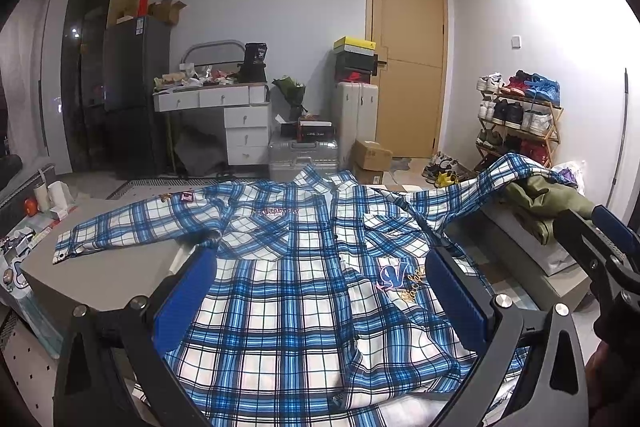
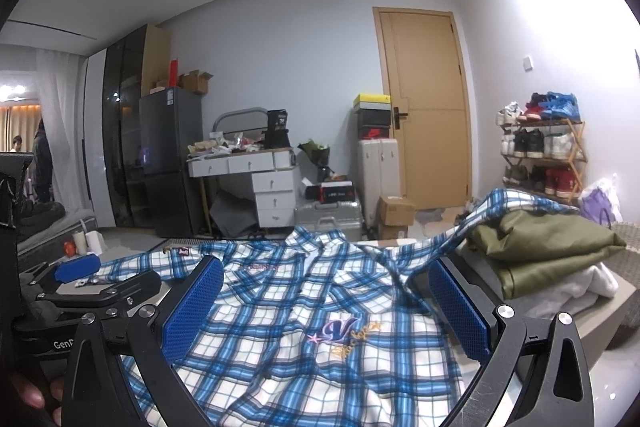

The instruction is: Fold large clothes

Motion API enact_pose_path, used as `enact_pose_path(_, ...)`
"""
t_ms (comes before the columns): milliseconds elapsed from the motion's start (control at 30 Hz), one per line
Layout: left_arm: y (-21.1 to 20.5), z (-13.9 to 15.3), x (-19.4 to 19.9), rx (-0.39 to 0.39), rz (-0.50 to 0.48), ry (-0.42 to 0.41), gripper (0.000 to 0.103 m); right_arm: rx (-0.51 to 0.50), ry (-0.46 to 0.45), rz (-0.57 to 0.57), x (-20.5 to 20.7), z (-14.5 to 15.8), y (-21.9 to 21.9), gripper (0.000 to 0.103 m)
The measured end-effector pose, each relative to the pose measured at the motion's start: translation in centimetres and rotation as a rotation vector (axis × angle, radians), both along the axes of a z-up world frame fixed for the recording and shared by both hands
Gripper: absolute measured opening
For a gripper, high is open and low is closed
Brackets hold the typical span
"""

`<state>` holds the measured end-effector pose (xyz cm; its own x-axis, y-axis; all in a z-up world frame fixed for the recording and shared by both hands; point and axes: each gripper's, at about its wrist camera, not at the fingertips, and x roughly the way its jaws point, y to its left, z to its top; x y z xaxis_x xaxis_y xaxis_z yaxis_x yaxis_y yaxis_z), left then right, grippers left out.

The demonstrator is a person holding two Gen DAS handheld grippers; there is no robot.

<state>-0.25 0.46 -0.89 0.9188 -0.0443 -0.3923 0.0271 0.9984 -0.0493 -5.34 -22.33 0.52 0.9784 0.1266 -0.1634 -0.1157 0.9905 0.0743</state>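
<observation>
A blue and white plaid shirt lies spread face up on a grey table, collar away from me. Its left sleeve lies flat on the table. Its right sleeve drapes over a pile of folded clothes. My left gripper is open and empty above the shirt's body. My right gripper is open and empty above the shirt, and shows at the right edge of the left wrist view. The left gripper shows at the left of the right wrist view.
A pile of folded olive and white clothes sits at the table's right. Cups and small items stand at the left. Beyond are suitcases, cardboard boxes, a white desk, a shoe rack and a door.
</observation>
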Motion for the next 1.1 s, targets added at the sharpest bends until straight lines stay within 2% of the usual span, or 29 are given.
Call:
enact_pose_path(367,-0.5,-0.6,0.3,0.023,-0.01,0.02,0.102,0.01,0.018,-0.007,0.4,-0.8,-0.7,0.103)
enact_pose_path(600,-1.3,-2.4,3.0,0.027,-0.036,0.076,0.102,0.041,0.059,-0.001,3.2,-2.0,-2.9,0.103)
enact_pose_path(700,-1.5,-3.3,4.3,0.026,-0.048,0.103,0.102,0.118,0.095,0.002,5.7,-1.5,-6.5,0.103)
enact_pose_path(733,-1.6,-3.6,4.9,0.025,-0.052,0.115,0.102,0.17,0.114,-0.016,7.3,-1.0,-9.1,0.103)
enact_pose_path(867,-1.7,-4.5,6.8,0.025,-0.048,0.16,0.102,0.31,0.186,-0.165,12.5,0.7,-18.5,0.103)
enact_pose_path(1000,-1.6,-5.1,8.8,0.021,-0.037,0.2,0.102,0.454,0.275,-0.237,17.7,1.1,-27.3,0.103)
enact_pose_path(1100,-1.5,-5.4,10.0,0.025,-0.026,0.216,0.102,0.517,0.338,-0.292,20.4,0.5,-31.7,0.103)
